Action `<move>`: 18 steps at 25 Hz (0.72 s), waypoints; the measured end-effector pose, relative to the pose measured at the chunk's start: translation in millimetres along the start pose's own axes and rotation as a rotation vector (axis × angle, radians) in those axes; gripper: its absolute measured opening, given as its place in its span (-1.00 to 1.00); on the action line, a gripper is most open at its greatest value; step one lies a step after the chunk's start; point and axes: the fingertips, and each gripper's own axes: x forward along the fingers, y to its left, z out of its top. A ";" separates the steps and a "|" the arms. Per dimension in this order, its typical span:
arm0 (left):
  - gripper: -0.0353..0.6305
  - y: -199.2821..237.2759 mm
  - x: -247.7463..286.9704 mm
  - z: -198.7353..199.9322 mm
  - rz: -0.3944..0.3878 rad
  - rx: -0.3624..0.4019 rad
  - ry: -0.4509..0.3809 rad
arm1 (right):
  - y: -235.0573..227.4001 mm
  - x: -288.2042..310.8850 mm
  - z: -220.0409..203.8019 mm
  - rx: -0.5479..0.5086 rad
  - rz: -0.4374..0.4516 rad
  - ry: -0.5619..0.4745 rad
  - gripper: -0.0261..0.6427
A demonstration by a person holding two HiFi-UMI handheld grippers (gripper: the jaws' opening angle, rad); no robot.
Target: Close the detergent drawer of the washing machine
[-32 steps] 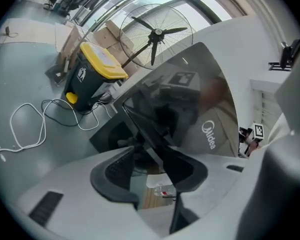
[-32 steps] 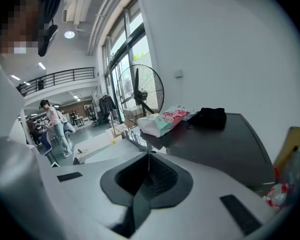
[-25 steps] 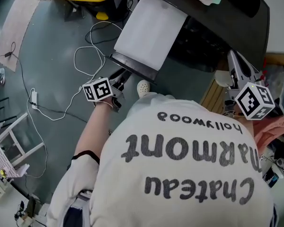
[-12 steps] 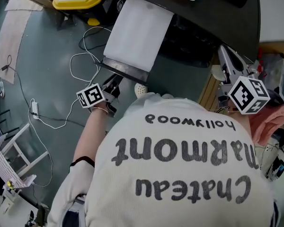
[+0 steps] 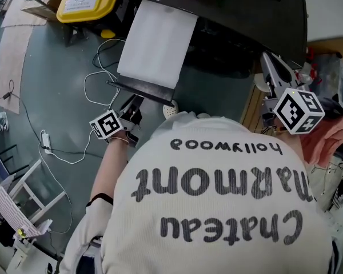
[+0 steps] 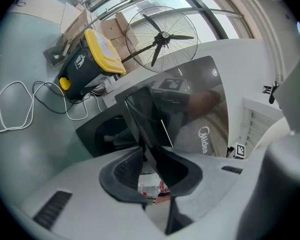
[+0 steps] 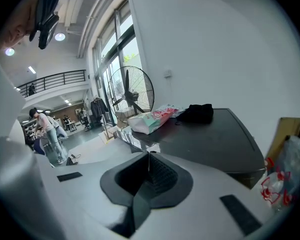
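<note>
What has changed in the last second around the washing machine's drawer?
The jaws of the left gripper have just been closing, and now they clamp the dark front panel of the detergent drawer. The drawer stays pulled out, and the right gripper stays raised beside the washing machine, shut and empty.

yellow bin (image 5: 86, 1) cut by top edge, distant people (image 7: 44, 126) tiny

Drawer (image 5: 154, 44): long and white, pulled far out toward you.
Drawer front (image 5: 142, 89): glossy dark panel, tilted.
Washing machine (image 5: 240, 50): dark, behind the drawer, ahead of you.
</note>
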 end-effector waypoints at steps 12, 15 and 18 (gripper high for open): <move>-0.64 -11.5 16.6 17.1 -0.030 0.017 -0.015 | -11.4 0.7 2.6 0.010 -0.015 -0.006 -0.83; -0.64 -13.6 20.4 18.9 -0.028 0.025 -0.011 | -14.2 0.6 3.9 0.016 -0.022 -0.009 -0.83; -0.64 -12.1 23.4 21.3 -0.013 0.029 -0.011 | -15.1 0.7 2.1 0.022 -0.027 -0.008 -0.83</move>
